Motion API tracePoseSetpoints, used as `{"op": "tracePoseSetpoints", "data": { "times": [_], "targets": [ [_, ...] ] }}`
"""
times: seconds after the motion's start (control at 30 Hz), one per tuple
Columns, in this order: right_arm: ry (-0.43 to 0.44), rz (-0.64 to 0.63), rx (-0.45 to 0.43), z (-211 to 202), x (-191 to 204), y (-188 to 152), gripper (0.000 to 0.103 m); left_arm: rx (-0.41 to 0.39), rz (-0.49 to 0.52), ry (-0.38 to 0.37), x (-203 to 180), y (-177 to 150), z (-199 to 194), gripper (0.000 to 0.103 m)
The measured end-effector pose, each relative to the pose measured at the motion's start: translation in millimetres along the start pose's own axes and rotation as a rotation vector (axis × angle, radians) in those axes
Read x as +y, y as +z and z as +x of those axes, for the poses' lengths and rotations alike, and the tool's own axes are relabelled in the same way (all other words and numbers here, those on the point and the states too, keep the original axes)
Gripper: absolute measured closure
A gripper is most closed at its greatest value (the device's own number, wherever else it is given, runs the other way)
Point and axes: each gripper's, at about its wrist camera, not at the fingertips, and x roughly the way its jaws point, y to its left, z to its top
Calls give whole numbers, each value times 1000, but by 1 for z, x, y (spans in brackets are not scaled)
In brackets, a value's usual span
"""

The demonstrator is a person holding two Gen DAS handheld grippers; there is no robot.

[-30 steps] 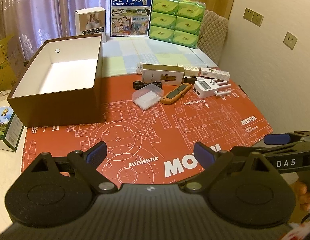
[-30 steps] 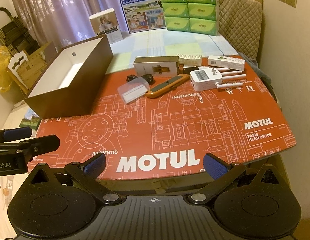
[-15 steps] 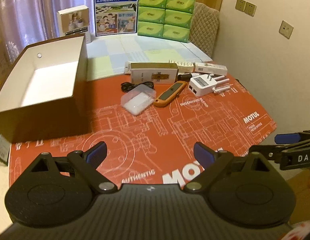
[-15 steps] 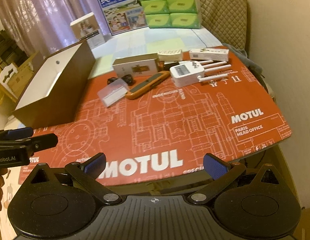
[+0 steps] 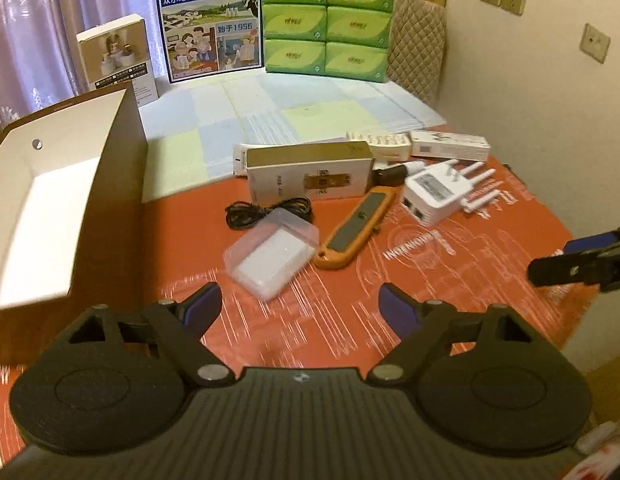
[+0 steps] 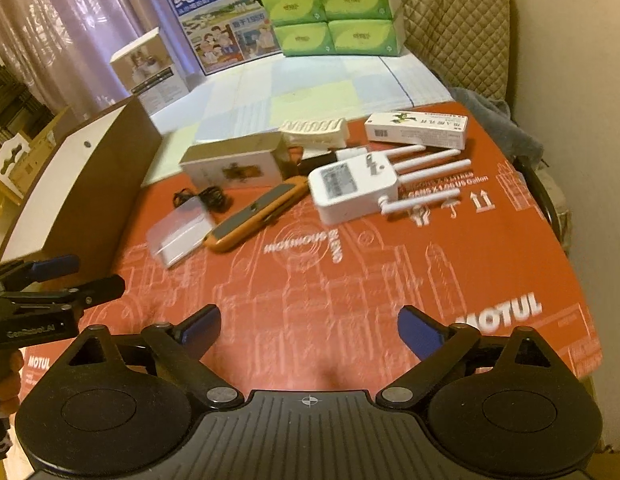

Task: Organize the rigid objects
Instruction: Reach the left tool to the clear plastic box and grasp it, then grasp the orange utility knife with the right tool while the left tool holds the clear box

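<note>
Small items lie on the red mat point(image 5: 450, 264): a clear plastic case point(image 5: 270, 256) point(image 6: 178, 232), an orange utility knife point(image 5: 354, 228) point(image 6: 254, 218), a gold-and-white box point(image 5: 310, 174) point(image 6: 234, 166), a black cable point(image 5: 266, 212), a white router with antennas point(image 5: 438, 192) point(image 6: 358, 186), and a long white carton point(image 5: 450, 146) point(image 6: 418, 130). An open brown box point(image 5: 50, 208) point(image 6: 62, 188) stands at the left. My left gripper point(image 5: 300, 310) is open and empty, just short of the clear case. My right gripper point(image 6: 308, 326) is open and empty over the mat's front.
A milk carton box point(image 5: 208, 20), green tissue packs point(image 5: 328, 18) and a small white box point(image 5: 118, 58) stand at the back on a pale checked cloth. A padded chair point(image 6: 454, 24) and the wall are at the right. The mat's edge drops off at the right.
Both grippers have moved forward over the mat toward the items, so the items look larger and nearer. Both stay open and empty.
</note>
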Motion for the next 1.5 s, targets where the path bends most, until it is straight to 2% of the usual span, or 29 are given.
{"op": "tracePoseSetpoints", "data": {
  "times": [0.37,0.67,0.73,0.77,0.83,0.9,1.0,1.17,1.3,1.5],
  "targets": [
    [28,-21,91,51,-38,49,13,92,46,58,14,35,77,24],
    [-19,49,126,76,-31,52,13,178,96,-2,26,40,120,25],
    [-32,69,129,77,-26,50,13,196,109,-16,29,40,127,31],
    [-36,79,131,78,-24,49,13,202,113,-26,30,40,129,34],
    [-55,95,134,80,-20,47,13,206,117,-54,31,41,133,45],
    [-73,111,132,81,-18,45,13,217,118,-88,31,40,135,51],
    [-90,136,124,80,-17,44,13,212,127,-100,29,36,131,51],
    [-120,179,108,78,-23,44,13,210,67,-103,33,25,115,51],
    [-129,183,108,78,-24,45,14,219,27,-101,38,21,109,51],
    [-117,153,114,82,-18,48,14,206,35,-87,35,21,114,51]
  ]
}}
